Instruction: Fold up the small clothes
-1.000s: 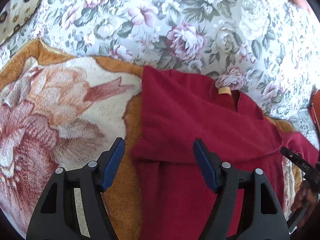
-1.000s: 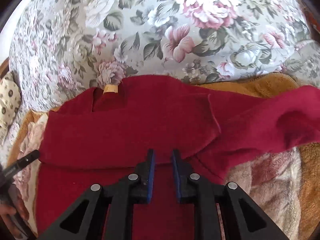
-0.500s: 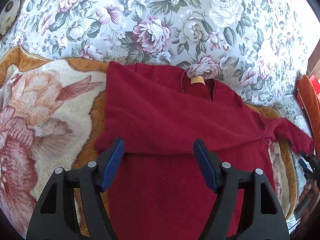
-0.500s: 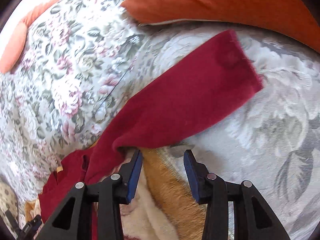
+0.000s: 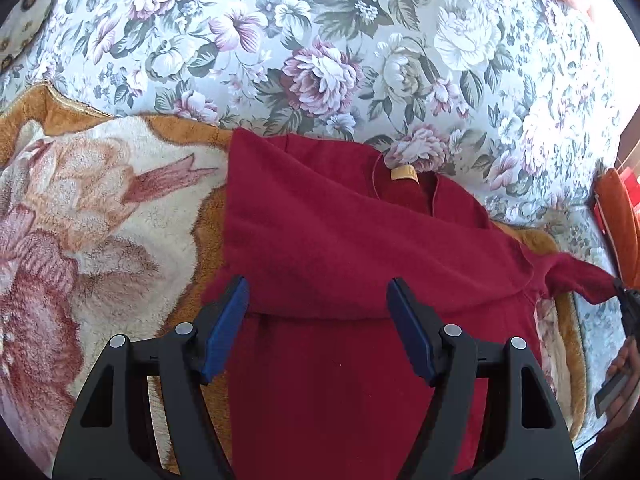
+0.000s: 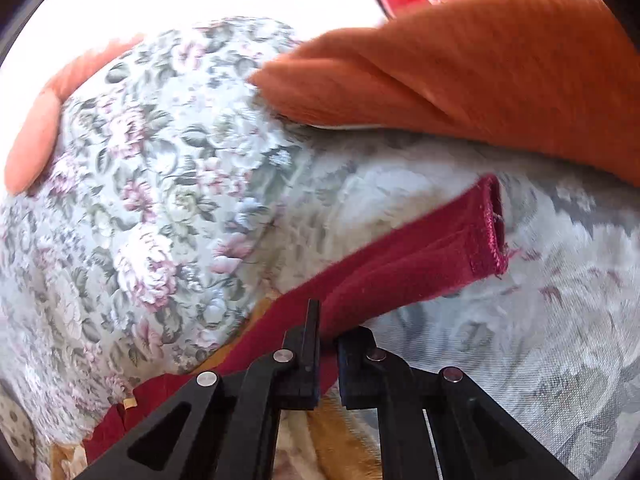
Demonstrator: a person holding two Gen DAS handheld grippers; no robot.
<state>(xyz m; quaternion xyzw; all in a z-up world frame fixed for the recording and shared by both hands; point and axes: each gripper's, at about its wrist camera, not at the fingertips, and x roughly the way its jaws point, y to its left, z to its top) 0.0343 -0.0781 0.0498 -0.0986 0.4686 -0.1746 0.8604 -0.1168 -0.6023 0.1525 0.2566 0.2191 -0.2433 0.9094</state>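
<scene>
A dark red sweater [image 5: 328, 240] lies on a fleece blanket, its left sleeve folded across the chest, a tan neck label [image 5: 405, 172] at the collar. My left gripper [image 5: 318, 320] is open and empty, hovering above the folded sleeve's lower edge. My right gripper [image 6: 329, 330] is shut on the sweater's right sleeve [image 6: 408, 264], which stretches out to its cuff [image 6: 490, 232] over the floral sheet. In the left wrist view the right gripper [image 5: 626, 300] shows at the far right edge, at the sleeve's end.
A floral sheet [image 5: 340, 40] covers the bed beyond the sweater. A cream and brown fleece blanket [image 5: 88, 216] lies under and left of it. An orange cushion [image 6: 480, 80] lies beyond the sleeve at the right. A patterned pillow [image 5: 24, 20] is at the far left.
My right gripper opened, moved right to the outstretched sleeve and shut on it, lifting it slightly. My left gripper stayed open above the sweater and shifted only slightly.
</scene>
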